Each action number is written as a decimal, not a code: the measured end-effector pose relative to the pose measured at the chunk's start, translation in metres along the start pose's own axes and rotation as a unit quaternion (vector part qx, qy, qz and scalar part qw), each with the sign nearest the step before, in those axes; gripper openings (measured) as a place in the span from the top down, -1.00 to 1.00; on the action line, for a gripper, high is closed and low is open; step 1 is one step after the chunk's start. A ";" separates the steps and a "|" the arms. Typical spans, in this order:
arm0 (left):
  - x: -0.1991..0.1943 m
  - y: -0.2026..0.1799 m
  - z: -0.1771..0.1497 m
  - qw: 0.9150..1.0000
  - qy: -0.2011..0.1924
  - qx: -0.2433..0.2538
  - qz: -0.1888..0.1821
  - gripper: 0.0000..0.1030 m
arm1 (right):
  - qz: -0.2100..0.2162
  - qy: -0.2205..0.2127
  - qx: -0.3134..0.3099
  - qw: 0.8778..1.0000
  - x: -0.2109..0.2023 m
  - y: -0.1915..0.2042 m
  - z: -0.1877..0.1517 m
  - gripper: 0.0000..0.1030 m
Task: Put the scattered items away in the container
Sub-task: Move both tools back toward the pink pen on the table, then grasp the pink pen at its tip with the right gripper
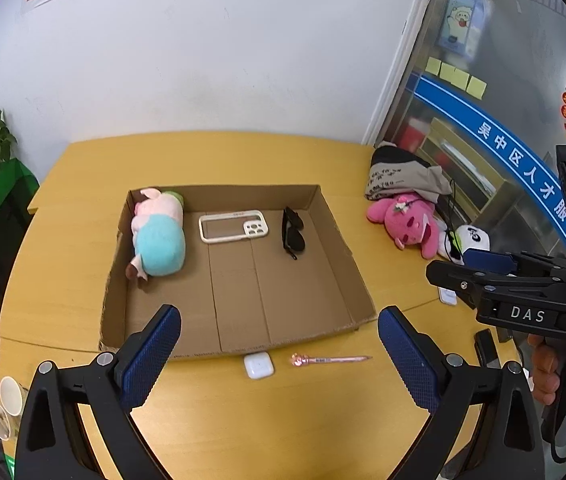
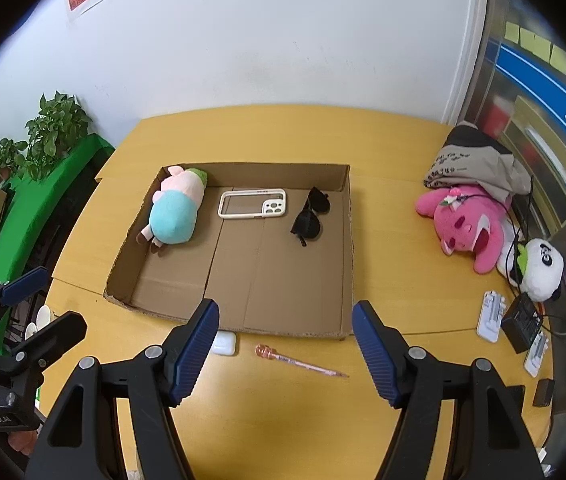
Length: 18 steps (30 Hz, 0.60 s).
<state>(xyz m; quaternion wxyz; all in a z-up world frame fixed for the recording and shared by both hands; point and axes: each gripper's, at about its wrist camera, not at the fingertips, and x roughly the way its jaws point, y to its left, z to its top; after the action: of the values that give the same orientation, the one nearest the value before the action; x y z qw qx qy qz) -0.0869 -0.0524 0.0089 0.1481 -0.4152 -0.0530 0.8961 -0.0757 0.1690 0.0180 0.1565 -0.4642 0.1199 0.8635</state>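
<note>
Pickup stage: right gripper (image 2: 285,350) and left gripper (image 1: 279,354) hover wide and empty over the pink pen (image 2: 301,362) and earbud case (image 2: 225,343) — both just near of the cardboard box (image 2: 347,248) — so next descend and close on one.

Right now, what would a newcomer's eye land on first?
The shallow cardboard box mid-table, holding a pig plush at its left, a phone case and sunglasses. Just outside its near wall lie a white earbud case and pink pen, between both open grippers.
</note>
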 end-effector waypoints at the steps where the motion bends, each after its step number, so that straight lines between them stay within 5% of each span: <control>1: 0.002 0.000 -0.001 1.000 0.003 -0.003 -0.002 -0.95 | 0.003 0.001 0.002 1.000 0.001 -0.002 -0.002 -0.34; 9: 0.026 0.004 -0.025 0.998 0.047 -0.038 0.002 -0.95 | 0.046 0.018 -0.011 0.999 0.024 -0.032 -0.029 -0.34; 18: 0.072 -0.001 -0.093 0.988 0.135 -0.074 0.031 -0.95 | 0.083 0.121 -0.121 0.982 0.129 -0.058 -0.106 -0.32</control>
<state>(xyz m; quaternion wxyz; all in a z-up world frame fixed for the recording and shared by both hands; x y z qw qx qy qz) -0.0604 -0.0314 -0.1035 0.0947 -0.5434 -0.0861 0.8296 -0.0397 0.2059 -0.1513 0.0119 -0.5689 0.0705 0.8193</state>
